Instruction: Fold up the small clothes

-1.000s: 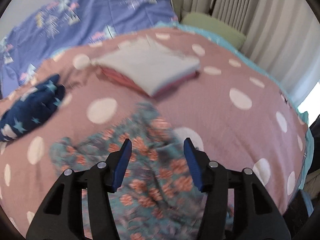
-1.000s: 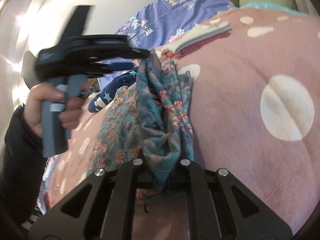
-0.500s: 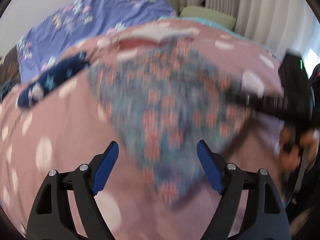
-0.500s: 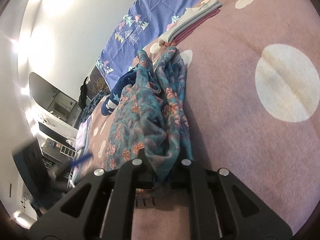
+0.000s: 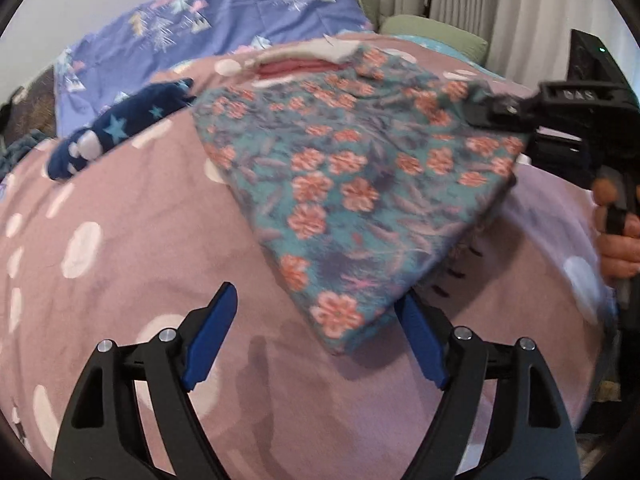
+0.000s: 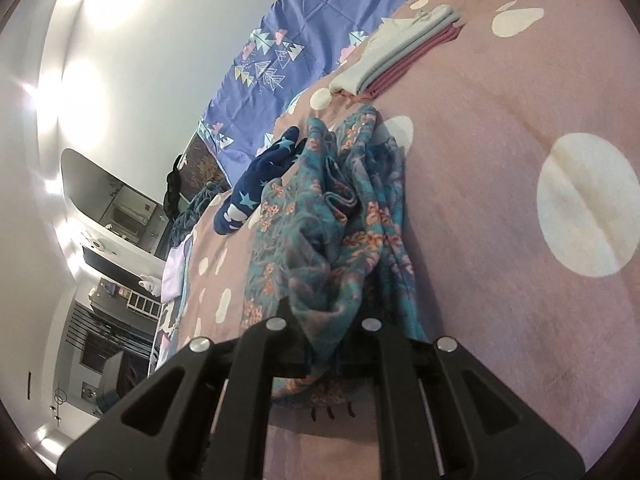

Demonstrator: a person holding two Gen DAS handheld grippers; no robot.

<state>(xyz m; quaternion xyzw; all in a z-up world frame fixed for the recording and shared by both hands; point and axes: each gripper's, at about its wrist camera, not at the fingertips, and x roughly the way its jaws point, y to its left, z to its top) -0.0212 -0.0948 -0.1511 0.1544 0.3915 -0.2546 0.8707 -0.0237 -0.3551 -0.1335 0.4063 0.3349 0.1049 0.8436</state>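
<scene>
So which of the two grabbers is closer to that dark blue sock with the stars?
Left, as far as I can judge. The left gripper hangs open over the bedspread, the star sock ahead to its left. The right gripper, shut on the floral garment, sits beyond that cloth.

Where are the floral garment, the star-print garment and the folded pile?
floral garment (image 5: 340,184), left wrist view, middle of the cloth.
star-print garment (image 5: 120,124), left wrist view, its middle.
folded pile (image 6: 396,54), right wrist view, top layer.
</scene>
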